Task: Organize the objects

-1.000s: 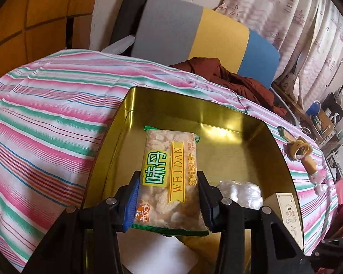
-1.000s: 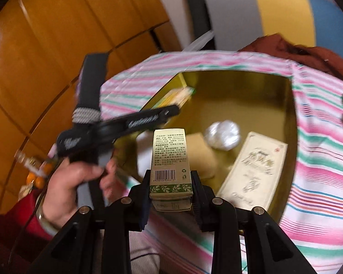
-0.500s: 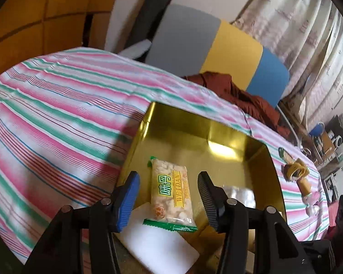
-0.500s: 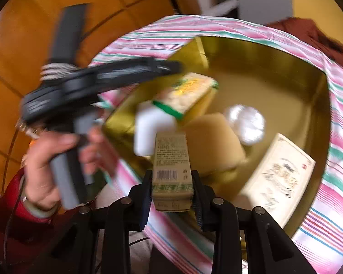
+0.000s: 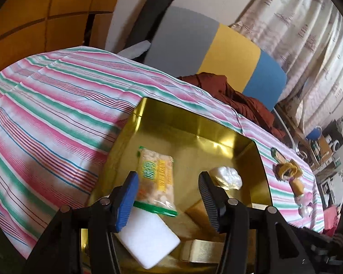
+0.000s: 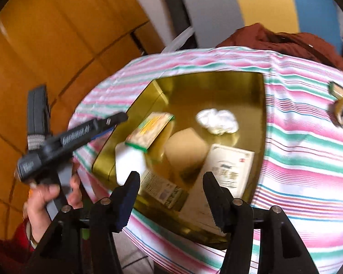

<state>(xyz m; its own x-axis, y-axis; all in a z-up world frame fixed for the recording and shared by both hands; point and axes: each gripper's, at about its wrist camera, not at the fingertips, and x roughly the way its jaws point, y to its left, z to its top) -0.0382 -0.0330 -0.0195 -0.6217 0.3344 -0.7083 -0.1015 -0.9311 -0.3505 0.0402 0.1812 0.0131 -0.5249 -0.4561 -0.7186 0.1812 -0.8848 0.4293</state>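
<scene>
Here the gold tin (image 6: 261, 105) sits on the striped cloth of the bed (image 5: 57, 105), and both pairs of tongs hang over its near edge with nothing between their pads.

The left tongs (image 5: 168, 196) stand moderately apart and grip nothing. The snack packet (image 5: 156, 178) lies on the tin's floor beyond and below them, toward the tin's left wall, its green-edged end resting on the white block (image 5: 148, 239) at the near left corner.

The right tongs (image 6: 171, 196) are opening (that view is blurred by motion). The small printed box (image 6: 162, 188) lies flat in the tin just past them, against the near wall and closer to the left finger. Beside it, toward the near right corner, lies the larger cream box (image 6: 228, 166); a tan block (image 6: 185, 150) and a crumpled bit of white wrap (image 6: 217, 121) sit nearer the middle.

A hand (image 6: 50, 196) at the bed's left edge holds the left tongs' grip.
</scene>
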